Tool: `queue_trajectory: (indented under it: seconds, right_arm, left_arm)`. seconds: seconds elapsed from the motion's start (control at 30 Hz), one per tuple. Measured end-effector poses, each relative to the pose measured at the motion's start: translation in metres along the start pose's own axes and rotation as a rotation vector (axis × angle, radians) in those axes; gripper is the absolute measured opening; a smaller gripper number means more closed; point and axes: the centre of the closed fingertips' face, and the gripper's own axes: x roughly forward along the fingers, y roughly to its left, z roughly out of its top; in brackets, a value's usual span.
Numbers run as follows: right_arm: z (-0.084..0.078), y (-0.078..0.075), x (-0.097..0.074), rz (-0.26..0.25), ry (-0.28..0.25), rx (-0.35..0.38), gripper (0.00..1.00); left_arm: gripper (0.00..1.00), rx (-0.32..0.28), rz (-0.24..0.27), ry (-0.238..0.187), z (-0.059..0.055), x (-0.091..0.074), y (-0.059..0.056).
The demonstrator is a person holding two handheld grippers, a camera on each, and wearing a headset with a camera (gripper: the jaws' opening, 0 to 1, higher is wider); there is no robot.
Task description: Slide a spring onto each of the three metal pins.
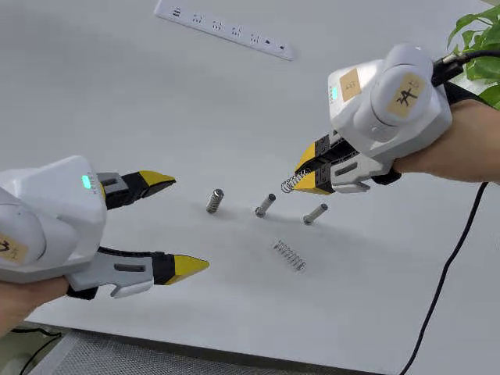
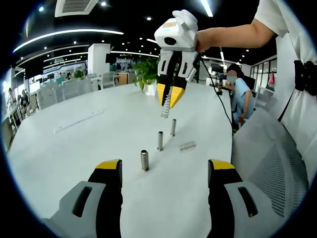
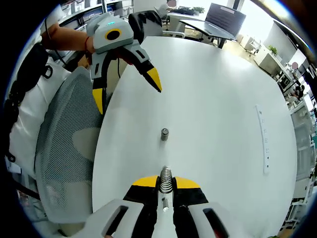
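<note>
**Spring poised above row of pins at white workbench**

The right gripper (image 1: 301, 181) is clenching a small coiled spring (image 1: 291, 183) by its upper end. In the left gripper view the spring's long axis is running straight down toward the table (image 1: 117, 117); in the head view its free end is pointing toward 8 o'clock. It is hanging above and between the middle pin (image 1: 265, 205) and the right pin (image 1: 315, 213), touching neither.

The three metal pins are standing upright in a short row near the middle of the table. The left pin (image 1: 215, 201) is already wearing a grey coil, while the other two are looking smooth and bare. A second, loose spring (image 1: 289, 255) is lying flat at 6 o'clock of the row, its axis running from 10 to 4 o'clock.

The left gripper (image 1: 176, 223) is hovering at 9 o'clock with its jaws spread wide, grasping nothing. Open white tabletop is surrounding the pins. The near table edge is lying at 6 o'clock, a power strip (image 1: 224, 30) at 12 o'clock and a dark cable (image 1: 449, 266) at 4 o'clock.
</note>
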Motion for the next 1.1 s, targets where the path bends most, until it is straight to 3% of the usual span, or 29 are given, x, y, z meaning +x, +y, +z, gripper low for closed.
queue_trajectory:
  seconds: [0.2,0.33,0.77,1.1]
  right_arm:
    - [-0.002,0.000,0.012,0.026,0.027,0.007,0.07]
    - [-0.005,-0.001,0.019,0.035,0.041,0.013,0.07]
    - [-0.006,-0.002,0.033,0.066,0.073,0.011,0.07]
    - [-0.005,0.001,0.035,0.076,0.089,0.001,0.07]
  left_arm:
    - [0.77,-0.043,-0.001,-0.002,-0.007,-0.002,0.003]
    - [0.80,-0.085,-0.003,-0.028,-0.006,-0.002,0.003]
    - [0.82,-0.109,-0.004,-0.030,-0.010,-0.002,0.004]
    - [0.83,-0.113,-0.008,-0.035,-0.011,-0.001,0.004]
